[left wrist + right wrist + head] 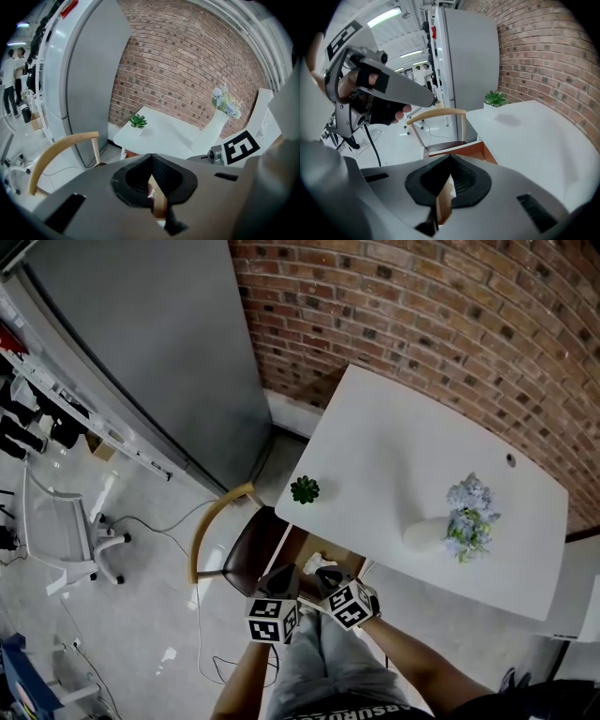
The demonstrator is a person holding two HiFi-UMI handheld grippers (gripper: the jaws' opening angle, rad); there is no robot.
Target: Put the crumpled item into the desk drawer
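Note:
The white desk (pixel 394 465) has its drawer (pixel 302 549) pulled out at the near-left corner, showing a brown wooden inside. A pale, crumpled-looking patch (pixel 323 566) lies in the drawer, half hidden by the grippers. My left gripper (pixel 284 574) and right gripper (pixel 324 576) hover side by side just above the drawer, pointing down into it. In the left gripper view the left gripper (pixel 151 157) has its pads meeting, with nothing between them. In the right gripper view the right gripper (pixel 450 157) is also shut and empty, above the drawer (pixel 461 149).
A wooden chair (pixel 234 540) stands left of the drawer. On the desk are a small green plant (pixel 305 489) and a white vase of pale flowers (pixel 464 521). A tall grey cabinet (pixel 141 352) and a brick wall (pixel 450 324) stand behind.

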